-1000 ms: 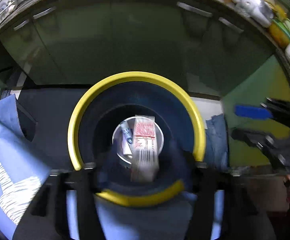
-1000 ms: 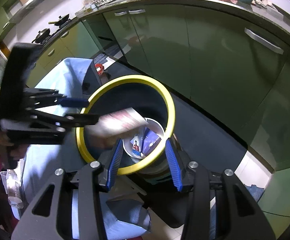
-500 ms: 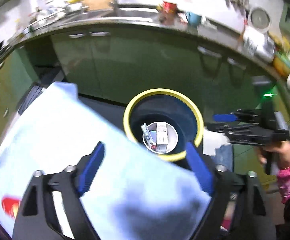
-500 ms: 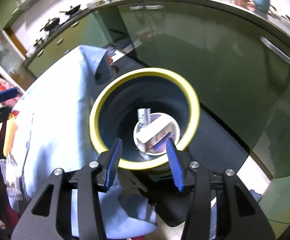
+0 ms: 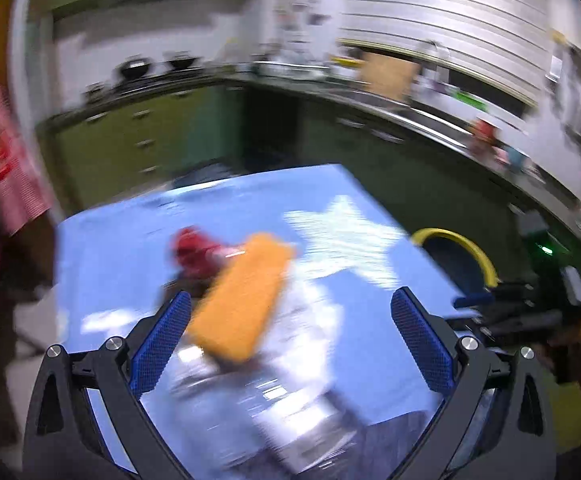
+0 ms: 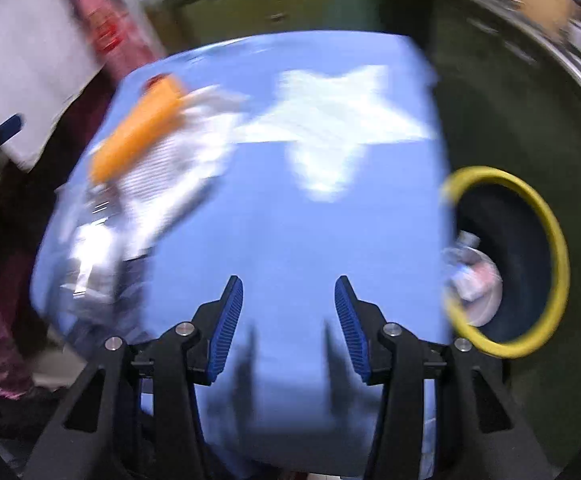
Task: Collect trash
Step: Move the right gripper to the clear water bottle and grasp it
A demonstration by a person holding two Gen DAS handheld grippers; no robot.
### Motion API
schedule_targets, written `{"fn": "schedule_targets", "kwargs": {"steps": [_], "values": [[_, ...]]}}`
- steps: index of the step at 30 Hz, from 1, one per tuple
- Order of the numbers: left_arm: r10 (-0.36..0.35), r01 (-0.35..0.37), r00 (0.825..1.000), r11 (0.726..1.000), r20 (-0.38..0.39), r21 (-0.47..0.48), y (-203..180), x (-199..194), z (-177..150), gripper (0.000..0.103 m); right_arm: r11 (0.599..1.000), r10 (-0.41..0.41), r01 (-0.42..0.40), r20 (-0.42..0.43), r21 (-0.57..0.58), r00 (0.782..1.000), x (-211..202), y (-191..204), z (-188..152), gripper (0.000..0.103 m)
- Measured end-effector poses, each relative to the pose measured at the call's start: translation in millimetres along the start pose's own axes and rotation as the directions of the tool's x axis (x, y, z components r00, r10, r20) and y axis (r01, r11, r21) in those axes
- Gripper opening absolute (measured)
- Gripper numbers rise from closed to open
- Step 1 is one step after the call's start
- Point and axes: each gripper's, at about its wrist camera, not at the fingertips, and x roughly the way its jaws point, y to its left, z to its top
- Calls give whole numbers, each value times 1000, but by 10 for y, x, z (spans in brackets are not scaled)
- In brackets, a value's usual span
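Both views are motion-blurred. An orange flat packet (image 5: 242, 300) lies on the blue-clothed table (image 5: 354, 344), over clear plastic wrappers (image 5: 290, 364) and next to a red crumpled item (image 5: 194, 252). My left gripper (image 5: 288, 342) is open and empty above them. My right gripper (image 6: 288, 328) is open and empty over bare cloth (image 6: 290, 240); the orange packet (image 6: 138, 136) and plastic wrappers (image 6: 162, 196) lie to its far left. The yellow-rimmed dark bin (image 6: 522, 264) holds trash (image 6: 474, 276) beside the table's right edge, and shows in the left wrist view (image 5: 462, 252).
A white star (image 6: 330, 124) is printed on the cloth. Green kitchen cabinets (image 5: 130, 144) and a cluttered counter (image 5: 410, 96) run behind the table. The right gripper shows at the left view's right edge (image 5: 506, 312).
Both grippers have swung away from above the bin to over the table. The bin has shifted to the right edge of both views. The left gripper's carton now lies in the bin.
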Motion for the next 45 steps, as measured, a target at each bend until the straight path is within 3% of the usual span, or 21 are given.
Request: {"fn": "schedule_targets", "kwargs": {"steps": [3,9,20,24,30,45], "values": [[117,-116,993,991,14,-67,412,-150,-139,99,994,75,-80,-59,-71,995,114,454,120,46],[240,-234,970,961,23,-150,935,-365,-370,99,973,190,-209,-181,-95,965,265,1149,266,52],[265,-254,964,946,30,-202,1293,-507,-511,99,984,124,-157,-313,-84,942,481,1700,401,62],[263,-253,965,945,20,-208,1320,-514,-562,99,990,88,-121,-333,-79,939,602,1719,455,64],[251,-243,968,946,12,-213,1335,-484,-606,98,994,80,-104,-409,-38,909,907,1688,424,66],[221,-223,975,958,-31,-180,1197,-235,-627,99,989,54,-107,-414,-106,909,1098,1722,317,64]]}}
